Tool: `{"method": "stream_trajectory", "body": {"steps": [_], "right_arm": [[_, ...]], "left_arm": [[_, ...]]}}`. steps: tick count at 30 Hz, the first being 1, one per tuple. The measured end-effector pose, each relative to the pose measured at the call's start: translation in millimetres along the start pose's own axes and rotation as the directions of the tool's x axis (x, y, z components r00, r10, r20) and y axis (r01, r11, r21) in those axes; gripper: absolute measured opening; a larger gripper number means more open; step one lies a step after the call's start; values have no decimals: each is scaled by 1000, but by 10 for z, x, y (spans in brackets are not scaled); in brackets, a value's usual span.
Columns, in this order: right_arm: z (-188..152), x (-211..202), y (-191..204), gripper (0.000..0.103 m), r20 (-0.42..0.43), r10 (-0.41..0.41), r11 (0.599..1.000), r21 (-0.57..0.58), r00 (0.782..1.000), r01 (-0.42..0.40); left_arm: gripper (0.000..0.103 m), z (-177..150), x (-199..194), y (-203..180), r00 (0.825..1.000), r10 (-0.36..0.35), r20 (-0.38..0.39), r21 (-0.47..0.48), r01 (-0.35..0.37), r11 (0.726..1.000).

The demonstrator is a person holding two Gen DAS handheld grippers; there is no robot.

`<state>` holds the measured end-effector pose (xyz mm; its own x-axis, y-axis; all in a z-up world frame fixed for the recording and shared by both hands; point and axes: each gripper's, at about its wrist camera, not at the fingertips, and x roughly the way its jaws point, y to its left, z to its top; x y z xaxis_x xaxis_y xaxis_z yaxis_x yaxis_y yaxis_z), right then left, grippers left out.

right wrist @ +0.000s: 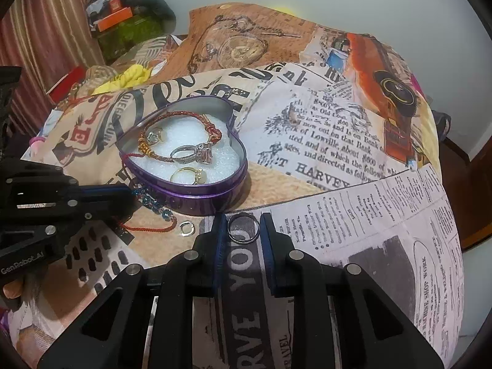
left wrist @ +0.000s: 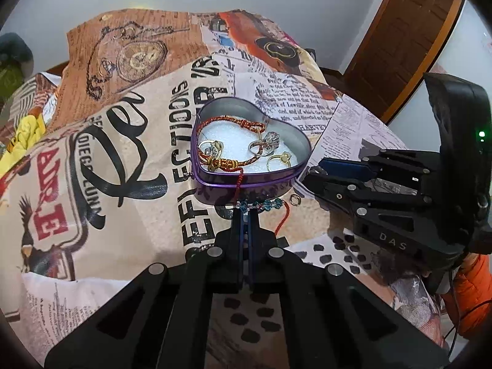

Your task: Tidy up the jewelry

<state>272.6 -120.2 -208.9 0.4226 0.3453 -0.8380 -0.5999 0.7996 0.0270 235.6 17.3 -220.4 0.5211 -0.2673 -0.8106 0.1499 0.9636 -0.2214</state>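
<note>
A purple heart-shaped tin (left wrist: 246,181) (right wrist: 215,196) sits on a printed cloth and holds a red-gold cord bracelet (left wrist: 227,163) (right wrist: 184,117) and three rings (right wrist: 192,155). My left gripper (left wrist: 246,210) is shut on a blue-bead bracelet (left wrist: 267,205) with a red cord, just in front of the tin; it also shows in the right wrist view (right wrist: 153,204). My right gripper (right wrist: 243,218) is open around a plain silver ring (right wrist: 243,228) lying on the cloth. A small gold ring (left wrist: 295,200) (right wrist: 186,227) lies on the cloth beside the tin.
The cloth (right wrist: 338,141) covers a rounded table top and drops off at its edges. Clutter, a yellow cloth (right wrist: 129,77) and boxes lie at the back left. A wooden door (left wrist: 409,30) stands at the right.
</note>
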Motion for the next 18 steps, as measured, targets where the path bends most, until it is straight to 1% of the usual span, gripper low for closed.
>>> {"method": "stream_trajectory", "body": {"steps": [6,9,11,12,13,15,18], "right_arm": [[-29,-135,-13,20,21,1,1000,22,1000,-2],[-38,-223,-26,20,42,2,999,34,999,-3],[-41,-273,-29,20,54,2,999,40,999,-4],[-42,-296,-30,20,60,1,999,41,998,-4],[-43,-310,-31,20,63,1,999,41,998,-3],[-48,-334,-36,20,70,3,999,39,998,-6],[-65,-351,-51,20,76,5,999,38,997,-8]], "left_arm": [[0,17,-194,9,999,28,39,-4,-28,1000],[2,35,-197,64,1000,4,17,-33,-3,999],[9,51,-141,99,1000,1,-10,-61,-2,998],[18,50,-115,103,1000,1,-20,-68,-2,998],[25,49,-84,105,1000,-4,-28,-77,2,997],[29,49,-29,83,999,-12,-39,-82,9,997],[29,59,41,13,999,-12,-53,-66,9,998]]}}
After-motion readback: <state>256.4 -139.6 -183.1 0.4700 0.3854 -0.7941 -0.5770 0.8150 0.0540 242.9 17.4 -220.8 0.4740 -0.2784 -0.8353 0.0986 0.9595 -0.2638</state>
